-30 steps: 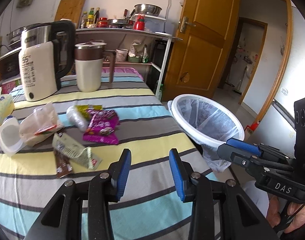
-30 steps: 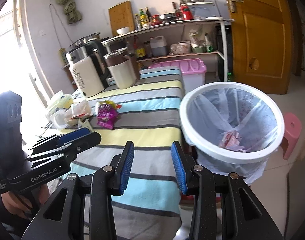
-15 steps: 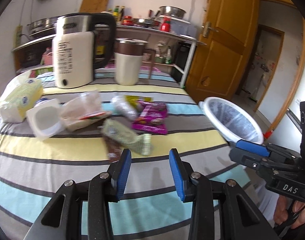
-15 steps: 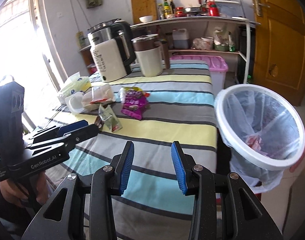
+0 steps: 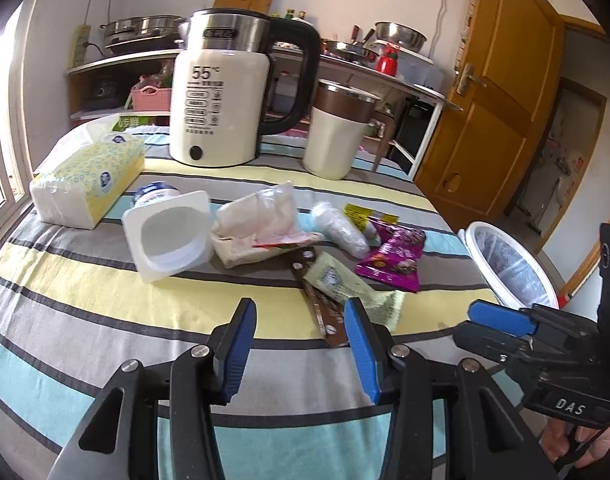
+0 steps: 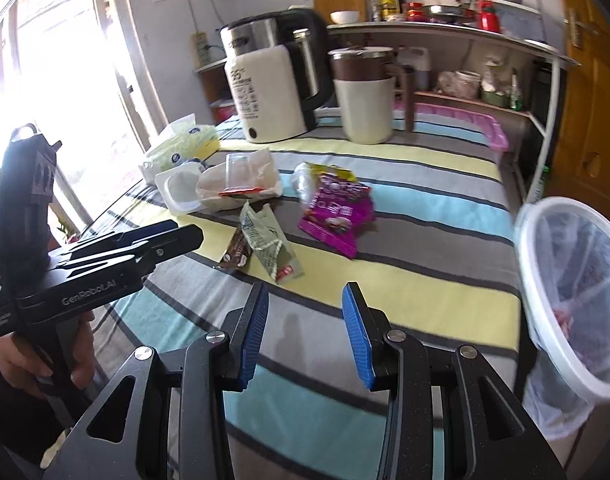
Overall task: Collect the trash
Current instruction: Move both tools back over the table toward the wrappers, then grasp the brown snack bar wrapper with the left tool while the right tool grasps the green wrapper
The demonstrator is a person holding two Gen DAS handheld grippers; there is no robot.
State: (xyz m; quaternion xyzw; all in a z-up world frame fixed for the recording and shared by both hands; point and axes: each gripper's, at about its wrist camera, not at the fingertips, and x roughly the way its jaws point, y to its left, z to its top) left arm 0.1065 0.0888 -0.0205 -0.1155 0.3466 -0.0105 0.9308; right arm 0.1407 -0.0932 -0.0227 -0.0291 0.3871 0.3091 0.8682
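Fingers of the left gripper (image 5: 301, 344) stand wide apart with nothing between their blue pads, hovering low over the striped tablecloth (image 5: 105, 320). Just past them, at about 1 o'clock in the left wrist view, a pale green wrapper (image 5: 353, 290) lies across a brown wrapper (image 5: 325, 312), the nearest of the trash. Further out at 1 o'clock sits a magenta snack packet (image 5: 393, 258), with a crumpled clear plastic piece (image 5: 339, 230) and a yellow wrapper (image 5: 359, 213) just behind it. At 12 o'clock lies a crumpled bag (image 5: 261, 230), touching a white yogurt cup (image 5: 169, 234) tipped on its side at 11 o'clock. A tissue pack (image 5: 89, 176) rests at 10 o'clock (near the table's window edge).

The right gripper (image 6: 305, 334) is likewise spread wide and empty, held above the cloth on the near side of the litter; its pads are apart from the wrappers. At 3 o'clock in its view, off the table's edge, stands the white-rimmed trash bin (image 6: 545, 280) lined with a clear bag, some pinkish scrap inside.

At the far end of the table stand a white electric kettle (image 5: 221, 108) and, beside it toward 1 o'clock, a cream mug with a brown band (image 5: 337, 136).
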